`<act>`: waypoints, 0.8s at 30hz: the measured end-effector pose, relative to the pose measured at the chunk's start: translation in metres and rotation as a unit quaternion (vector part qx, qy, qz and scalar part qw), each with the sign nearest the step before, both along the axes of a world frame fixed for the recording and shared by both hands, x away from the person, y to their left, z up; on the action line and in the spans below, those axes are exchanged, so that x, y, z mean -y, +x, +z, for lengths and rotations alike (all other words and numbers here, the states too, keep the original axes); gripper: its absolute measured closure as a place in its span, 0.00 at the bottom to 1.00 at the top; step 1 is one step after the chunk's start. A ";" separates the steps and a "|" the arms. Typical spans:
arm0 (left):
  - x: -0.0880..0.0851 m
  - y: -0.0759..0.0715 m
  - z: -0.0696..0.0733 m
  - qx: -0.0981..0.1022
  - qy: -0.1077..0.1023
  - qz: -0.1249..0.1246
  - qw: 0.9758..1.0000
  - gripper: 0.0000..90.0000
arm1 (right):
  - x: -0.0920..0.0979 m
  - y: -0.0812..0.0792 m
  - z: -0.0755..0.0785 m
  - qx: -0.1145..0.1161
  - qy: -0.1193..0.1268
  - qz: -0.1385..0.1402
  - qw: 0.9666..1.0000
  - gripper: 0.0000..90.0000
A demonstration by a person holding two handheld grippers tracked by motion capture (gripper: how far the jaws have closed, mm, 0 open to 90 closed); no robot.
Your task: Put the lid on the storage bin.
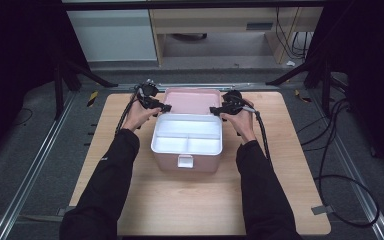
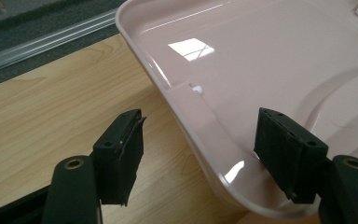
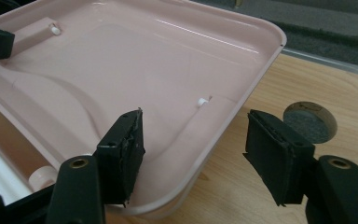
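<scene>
Lid (image 1: 192, 100): open, lying back; I want both side rims straddled to swing it.
Left hand-held gripper (image 2: 200, 154): spread, rim between jaws, unpinched.
Right hand-held gripper (image 3: 193, 156): likewise spread astride its rim.

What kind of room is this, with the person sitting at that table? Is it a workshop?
Probably a lab or recording studio rather than a workshop. A bare wooden table sits between metal floor rails, with dark stands and loose cables around it, and the person works on a pink box with a claw in each hand.

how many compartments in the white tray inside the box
3: one long compartment across the back of the tray, and two smaller ones in front, front-left and front-right. Anything under the tray in the box is hidden.
</scene>
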State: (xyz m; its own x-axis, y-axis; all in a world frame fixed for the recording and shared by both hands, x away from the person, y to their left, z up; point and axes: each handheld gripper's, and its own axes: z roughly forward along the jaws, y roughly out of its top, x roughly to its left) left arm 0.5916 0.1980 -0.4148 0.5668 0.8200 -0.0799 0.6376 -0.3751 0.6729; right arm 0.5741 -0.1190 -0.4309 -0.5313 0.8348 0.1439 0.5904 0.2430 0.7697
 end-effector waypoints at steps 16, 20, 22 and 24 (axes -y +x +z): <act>0.001 0.002 -0.004 -0.010 -0.022 -0.015 1.000 0.47 | 0.001 0.009 -0.008 -0.015 0.034 -0.004 0.999 0.46; 0.001 -0.001 0.000 -0.008 -0.020 -0.016 1.000 0.49 | 0.003 0.008 -0.005 -0.011 0.041 -0.005 0.999 0.48; -0.001 -0.002 0.003 -0.008 -0.024 -0.016 1.000 0.51 | 0.003 0.008 -0.003 -0.009 0.044 -0.006 0.999 0.48; -0.003 -0.002 0.005 -0.008 -0.032 -0.014 0.999 0.51 | 0.003 0.007 -0.001 -0.003 0.045 -0.007 0.999 0.48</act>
